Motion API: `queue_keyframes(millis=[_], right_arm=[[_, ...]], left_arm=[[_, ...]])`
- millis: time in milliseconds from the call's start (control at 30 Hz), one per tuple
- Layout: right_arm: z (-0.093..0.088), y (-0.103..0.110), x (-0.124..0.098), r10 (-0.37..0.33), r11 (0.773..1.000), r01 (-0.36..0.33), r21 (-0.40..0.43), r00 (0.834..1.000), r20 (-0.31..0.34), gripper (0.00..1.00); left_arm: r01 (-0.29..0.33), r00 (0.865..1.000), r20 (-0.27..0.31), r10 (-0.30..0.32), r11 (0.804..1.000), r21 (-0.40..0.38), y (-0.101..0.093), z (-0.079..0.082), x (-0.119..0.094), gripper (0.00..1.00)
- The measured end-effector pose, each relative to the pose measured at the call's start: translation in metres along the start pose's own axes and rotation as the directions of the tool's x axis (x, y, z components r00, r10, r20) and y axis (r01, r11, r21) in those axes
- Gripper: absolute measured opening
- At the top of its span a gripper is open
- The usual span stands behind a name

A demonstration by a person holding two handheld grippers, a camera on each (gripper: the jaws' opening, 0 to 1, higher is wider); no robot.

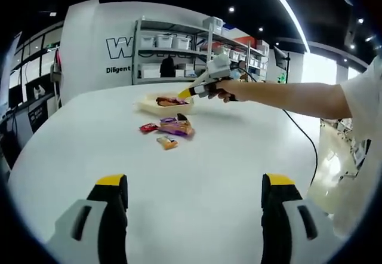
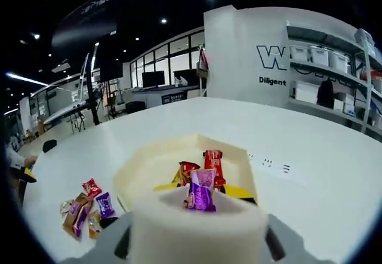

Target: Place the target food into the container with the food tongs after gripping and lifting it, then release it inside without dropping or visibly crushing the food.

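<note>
R claw point(image 2: 203, 195) clamped on purple candy point(image 2: 202, 191) over tray point(image 2: 140, 168) – L claw point(image 1: 194, 195) apart, empty.

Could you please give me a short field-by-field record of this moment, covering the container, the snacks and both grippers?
surface: white table
container: cream tray, holding a red packet and another red-yellow one
held item: purple snack packet, gripped between the yellow jaw tips of the right gripper, above the tray
loose snacks: small pile of wrapped packets on the table beside the tray
left gripper: jaws wide apart, nothing between them, well back from the tray
task stage: packet over the tray, not yet released
</note>
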State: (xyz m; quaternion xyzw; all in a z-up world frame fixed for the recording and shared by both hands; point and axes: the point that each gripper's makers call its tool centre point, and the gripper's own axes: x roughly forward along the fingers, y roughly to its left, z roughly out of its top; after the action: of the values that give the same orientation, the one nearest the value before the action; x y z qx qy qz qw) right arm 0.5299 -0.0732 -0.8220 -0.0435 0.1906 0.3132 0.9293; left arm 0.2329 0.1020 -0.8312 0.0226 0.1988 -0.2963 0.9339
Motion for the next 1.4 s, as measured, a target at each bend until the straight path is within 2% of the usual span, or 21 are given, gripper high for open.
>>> queue_keyframes(millis=[367,1000,1267,1400], right_arm=[[0.001,0.001,-0.015,0.000,1.000,0.000,0.004,1.000,0.002,0.19],[0.004,0.035,-0.052,0.055,0.998,-0.055,-0.031,0.998,0.028,0.19],[0.001,0.067,-0.063,0.120,0.991,-0.119,-0.055,0.992,0.022,0.19],[0.001,0.092,-0.066,0.165,0.984,-0.163,-0.077,0.986,0.018,0.19]], left_arm=[[0.005,1.000,0.006,-0.005,1.000,0.013,-0.007,0.002,-0.002,0.92],[0.030,1.000,0.006,-0.030,0.999,0.040,-0.024,0.006,-0.003,0.92],[0.039,0.999,0.006,-0.039,0.999,0.038,-0.028,0.005,-0.002,0.93],[0.042,0.999,0.007,-0.042,0.998,0.039,-0.029,0.004,-0.003,0.94]])
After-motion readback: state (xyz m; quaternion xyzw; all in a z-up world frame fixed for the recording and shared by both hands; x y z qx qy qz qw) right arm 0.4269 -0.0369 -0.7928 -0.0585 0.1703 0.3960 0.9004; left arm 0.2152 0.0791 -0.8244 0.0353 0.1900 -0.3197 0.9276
